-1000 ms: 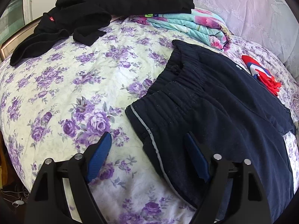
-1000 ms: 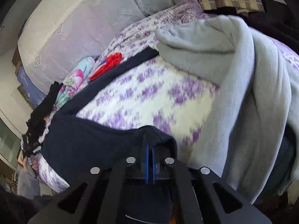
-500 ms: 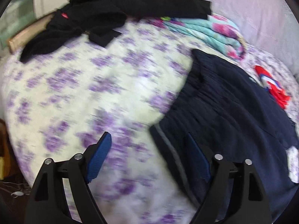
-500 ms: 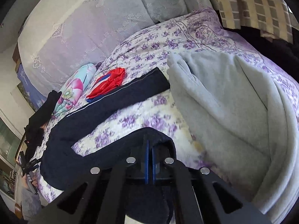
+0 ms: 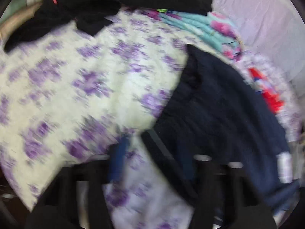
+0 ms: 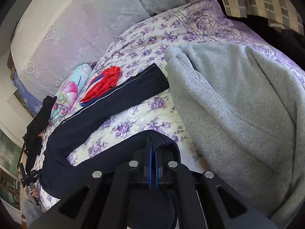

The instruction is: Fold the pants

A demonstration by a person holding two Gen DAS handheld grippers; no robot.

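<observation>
Navy pants (image 5: 219, 105) lie on a bedspread with purple flowers (image 5: 85, 87), waistband toward the left wrist camera. My left gripper (image 5: 152, 160) is closing around the near waistband corner, and this view is motion-blurred. Bedspread still shows between the left pad (image 5: 117, 158) and the cloth. In the right wrist view the pants (image 6: 114, 103) stretch away to the left. One leg end is draped over my right gripper (image 6: 152, 148), which is shut on that navy cloth. The other leg (image 6: 144, 82) lies flat beside it.
A grey fleece garment (image 6: 238, 105) covers the bed to the right of the pant legs. A red garment (image 6: 104, 82) and a folded turquoise floral cloth (image 5: 205, 28) lie beyond the pants. A black garment (image 5: 95, 3) sprawls at the far edge.
The left jaws have narrowed from wide apart to close around the waistband corner, and the view has blurred. The right gripper has carried the pant leg up and back from the grey fleece.
</observation>
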